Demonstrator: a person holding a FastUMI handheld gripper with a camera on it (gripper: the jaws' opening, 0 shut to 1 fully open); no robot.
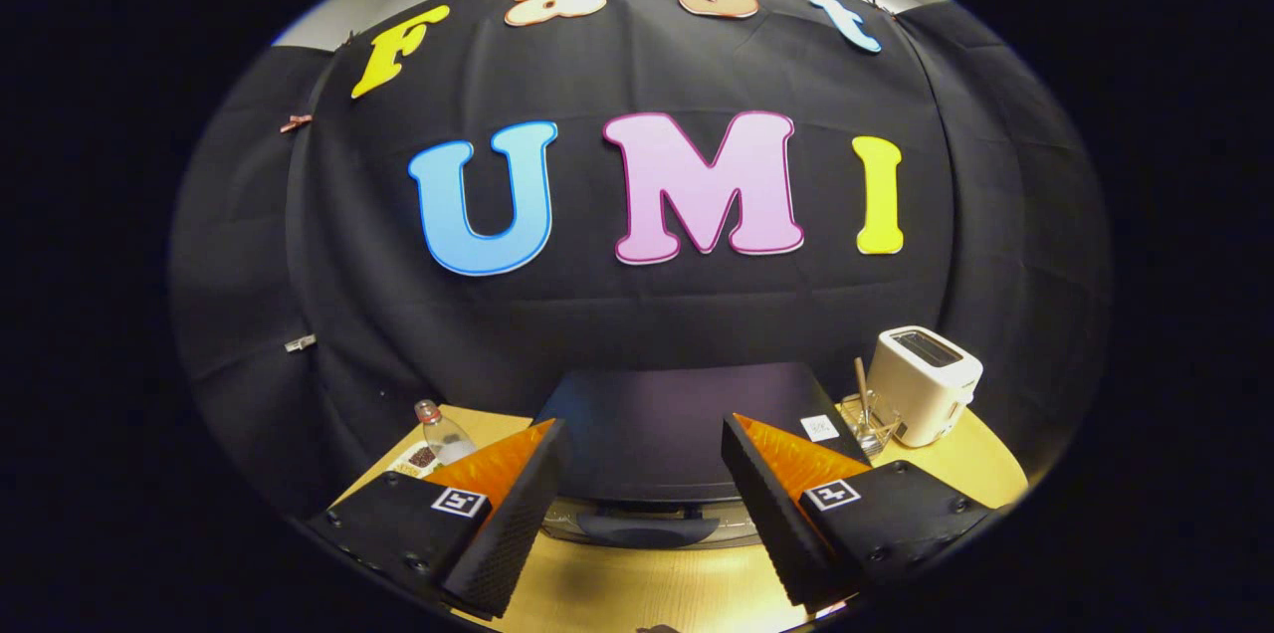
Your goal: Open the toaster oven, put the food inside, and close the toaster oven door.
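Claw [645, 474] spread wide, holding nothing, poised above the tabletop [637, 593]. The oven [687, 424] sits just ahead between the fingers, door apparently shut. Nothing looks done: opening, loading and closing all remain.

Black toaster oven [687, 424]; white toaster [924, 384]; tan table [647, 593]

We see the toaster oven [677, 429] standing on the bench [647, 593], just ahead of the claw [637, 514], whose two fingers are spread wide with nothing between them. Left of the oven, near the bench's edge, stands a bottle [441, 434]. To the right sits a pop-up toaster [924, 384], and between it and the oven a small holder [868, 422] with a utensil in it.
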